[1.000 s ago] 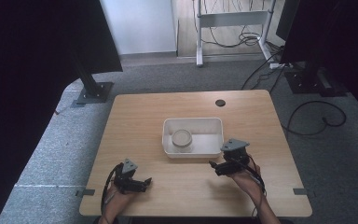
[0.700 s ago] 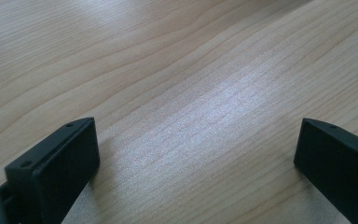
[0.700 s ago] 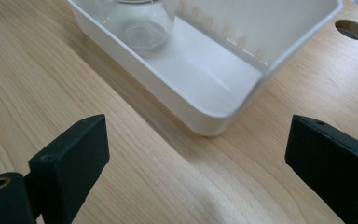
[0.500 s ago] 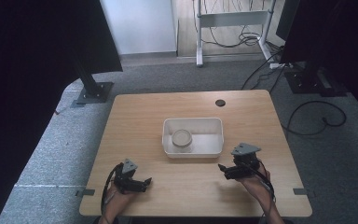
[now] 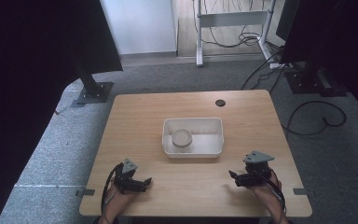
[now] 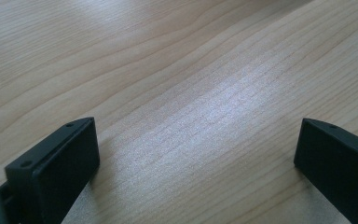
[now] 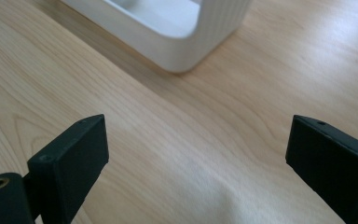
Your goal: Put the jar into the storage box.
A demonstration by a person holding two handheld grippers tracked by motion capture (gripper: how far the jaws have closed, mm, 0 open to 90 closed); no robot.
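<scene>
Resting both grippers low on desk (image 5: pixel 135 116) | left gripper (image 5: pixel 142 183) fingers apart | right gripper (image 5: pixel 235 178) fingers apart, near white tray (image 5: pixel 193 152) holding a jar (image 5: pixel 182 138)

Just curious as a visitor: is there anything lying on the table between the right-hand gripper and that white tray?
Nothing. In the right gripper view, bare wood runs from the open right gripper to the white tray; the high view agrees.

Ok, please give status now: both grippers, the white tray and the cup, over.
Left gripper open, empty, on table near edge. Right gripper open, empty, beside white tray. Cup sits in tray's left end, untouched. Path clear.
</scene>
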